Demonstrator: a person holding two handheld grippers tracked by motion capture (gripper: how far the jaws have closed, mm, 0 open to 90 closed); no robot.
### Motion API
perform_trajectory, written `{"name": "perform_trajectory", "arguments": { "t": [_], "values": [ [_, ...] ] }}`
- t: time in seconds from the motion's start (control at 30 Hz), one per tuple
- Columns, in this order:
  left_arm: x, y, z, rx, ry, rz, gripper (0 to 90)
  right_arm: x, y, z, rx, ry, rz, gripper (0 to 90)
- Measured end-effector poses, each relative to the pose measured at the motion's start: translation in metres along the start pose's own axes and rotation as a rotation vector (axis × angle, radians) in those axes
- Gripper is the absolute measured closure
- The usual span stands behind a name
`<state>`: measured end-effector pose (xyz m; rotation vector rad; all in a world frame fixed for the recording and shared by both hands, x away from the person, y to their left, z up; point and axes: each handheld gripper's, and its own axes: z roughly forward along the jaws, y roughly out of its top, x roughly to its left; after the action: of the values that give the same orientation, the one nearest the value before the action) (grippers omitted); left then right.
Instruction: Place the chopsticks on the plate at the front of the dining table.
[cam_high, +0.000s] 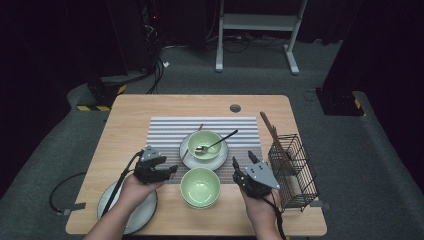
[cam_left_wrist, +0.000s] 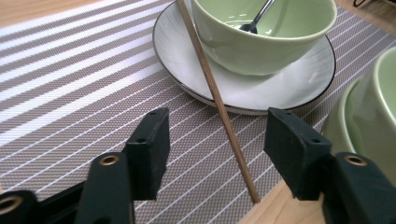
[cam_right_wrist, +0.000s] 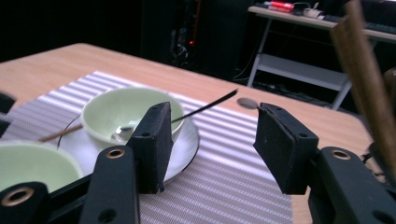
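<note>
Left gripper view puts the chopstick (cam_left_wrist: 215, 95) between my left gripper's (cam_left_wrist: 217, 151) open fingers, untouched, its long axis running from the mat's near edge away against the plate (cam_left_wrist: 177, 56); my right gripper (cam_right_wrist: 210, 140) gapes empty.

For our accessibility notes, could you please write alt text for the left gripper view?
The left tool's two black jaws stand open above a striped placemat, with a thin wooden chopstick lying untouched between them, its far part resting on a white plate. The plate carries a pale green bowl holding a spoon; a second green bowl sits at right.
</note>
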<state>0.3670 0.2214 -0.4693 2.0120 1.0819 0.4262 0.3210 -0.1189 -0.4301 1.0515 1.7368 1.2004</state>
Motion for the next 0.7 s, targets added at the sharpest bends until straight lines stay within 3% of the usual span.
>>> {"name": "perform_trajectory", "arguments": {
  "t": [0.2,0.7],
  "values": [
    [0.004,-0.001,-0.004,-0.006,-0.001,0.009,33.9,-0.008,0.01,-0.001,0.001,-0.034,0.014,45.9],
    [0.015,-0.005,-0.012,-0.004,-0.021,-0.025,19.7,-0.024,0.04,-0.005,-0.018,-0.091,0.028,45.0]
  ]
}}
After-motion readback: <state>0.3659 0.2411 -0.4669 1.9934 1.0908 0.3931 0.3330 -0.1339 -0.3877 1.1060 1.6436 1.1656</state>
